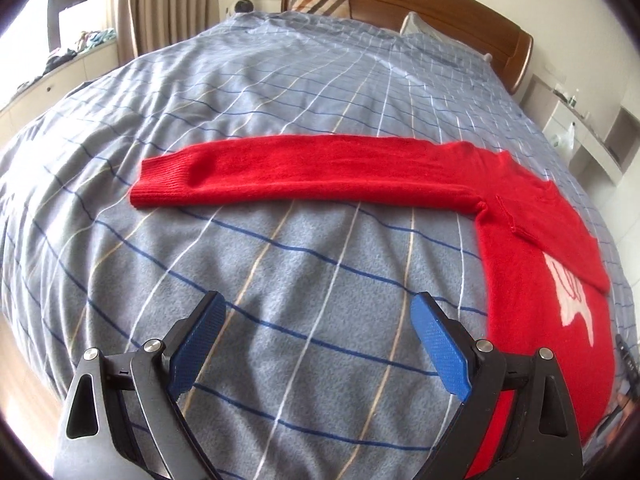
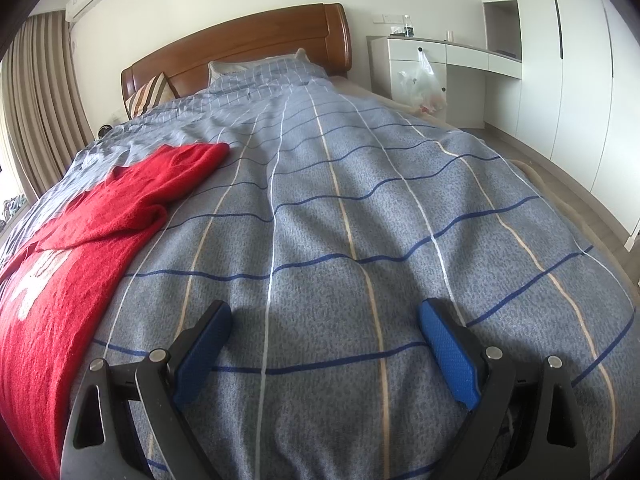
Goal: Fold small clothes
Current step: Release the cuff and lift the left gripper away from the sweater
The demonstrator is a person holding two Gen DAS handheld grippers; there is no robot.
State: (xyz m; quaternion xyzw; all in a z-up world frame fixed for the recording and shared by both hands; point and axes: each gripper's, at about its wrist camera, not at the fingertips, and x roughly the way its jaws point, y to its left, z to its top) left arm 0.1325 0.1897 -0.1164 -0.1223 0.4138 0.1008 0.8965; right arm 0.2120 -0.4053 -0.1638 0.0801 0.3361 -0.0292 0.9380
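Observation:
A small red knit sweater [image 1: 532, 240] with a white pattern on its front lies on the bed. Its left sleeve [image 1: 288, 172] stretches out flat to the left. Its right sleeve is folded over the body. My left gripper [image 1: 318, 308] is open and empty, just above the cover, below the stretched sleeve and left of the body. In the right wrist view the sweater [image 2: 80, 240] lies at the left. My right gripper [image 2: 326, 316] is open and empty over bare cover, to the right of the sweater.
The bed has a grey-blue checked cover [image 2: 360, 208], pillows [image 2: 256, 70] and a wooden headboard [image 2: 240, 40] at the far end. A white desk with a plastic bag [image 2: 424, 80] and wardrobes stand to the right. Curtains and a window ledge [image 1: 60, 64] are to the left.

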